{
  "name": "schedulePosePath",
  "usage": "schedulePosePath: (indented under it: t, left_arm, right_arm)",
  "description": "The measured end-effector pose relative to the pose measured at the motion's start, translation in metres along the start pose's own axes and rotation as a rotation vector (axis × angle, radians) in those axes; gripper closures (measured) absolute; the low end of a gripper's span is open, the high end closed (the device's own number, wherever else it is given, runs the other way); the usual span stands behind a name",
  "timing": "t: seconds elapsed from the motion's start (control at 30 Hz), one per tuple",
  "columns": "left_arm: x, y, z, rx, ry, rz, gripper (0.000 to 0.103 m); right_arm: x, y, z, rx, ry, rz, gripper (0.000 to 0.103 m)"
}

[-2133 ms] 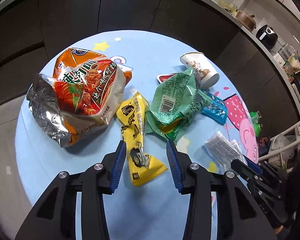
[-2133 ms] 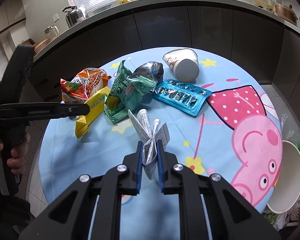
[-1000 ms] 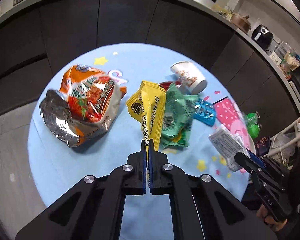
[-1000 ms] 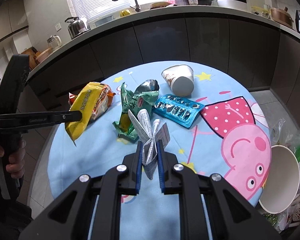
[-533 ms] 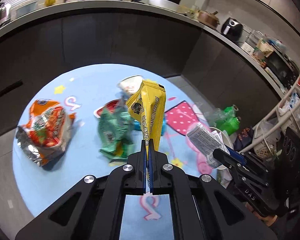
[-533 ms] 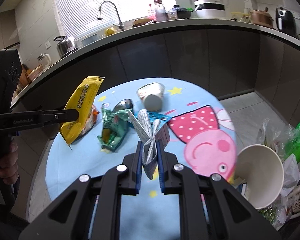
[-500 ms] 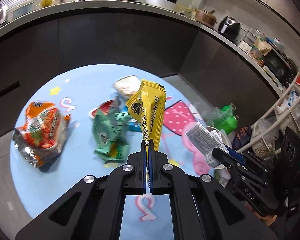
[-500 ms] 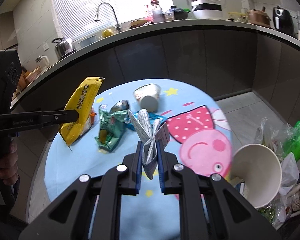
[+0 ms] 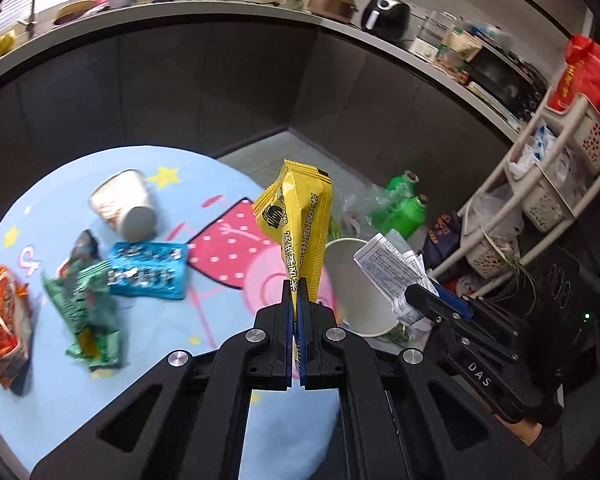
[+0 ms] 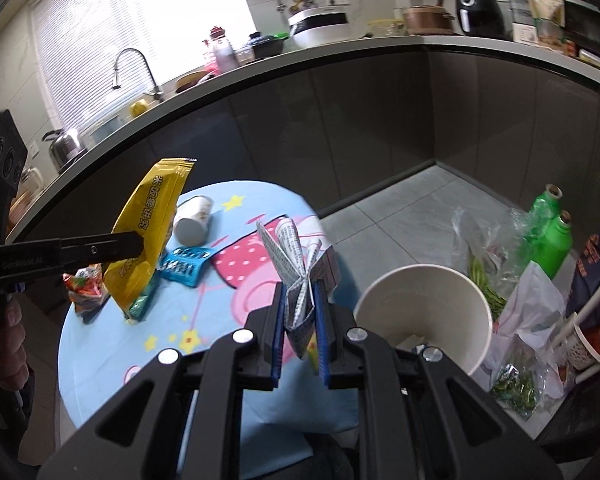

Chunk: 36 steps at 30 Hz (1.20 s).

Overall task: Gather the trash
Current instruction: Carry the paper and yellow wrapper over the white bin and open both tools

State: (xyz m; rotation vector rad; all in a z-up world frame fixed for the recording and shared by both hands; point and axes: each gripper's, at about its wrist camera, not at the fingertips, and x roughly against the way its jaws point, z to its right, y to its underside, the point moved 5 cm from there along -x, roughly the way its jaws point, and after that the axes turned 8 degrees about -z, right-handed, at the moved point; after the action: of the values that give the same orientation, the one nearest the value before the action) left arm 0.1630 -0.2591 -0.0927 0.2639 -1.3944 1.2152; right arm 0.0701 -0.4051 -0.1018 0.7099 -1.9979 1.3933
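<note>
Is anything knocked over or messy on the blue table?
Yes. A paper cup lies tipped on its side on the blue table. Near it sit a crumpled green wrapper, a blue blister pack and an orange snack bag, scattered about rather than gathered up.

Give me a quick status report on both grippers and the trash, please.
Left gripper shut on yellow wrapper. Right gripper shut on folded leaflet. White bucket beside the table, open, nothing blocking it. Four pieces left on table.

Black hand-held gripper (image 9: 298, 312), blue finger pads (image 9: 286, 320), silver screws.
</note>
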Motion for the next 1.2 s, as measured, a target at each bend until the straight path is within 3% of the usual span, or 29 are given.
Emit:
schedulePosePath:
  t: [0.53,0.93,1.2]
  left_arm:
    - [-0.093,-0.021,0.094,-0.134,0.104,-0.146,0.101]
    - [-0.184,-0.022,0.104,-0.132,0.122,-0.321,0.101]
    - [-0.211,-0.022,0.099,-0.134,0.106,-0.357,0.101]
  right_arm:
    - [-0.014,0.031,0.089,-0.165,0.09,-0.047,0.088]
    - [-0.06,0.051,0.139,-0.246,0.126,-0.136,0.087]
    - [-0.089,0.06,0.154,-0.26,0.122,-0.184,0.085]
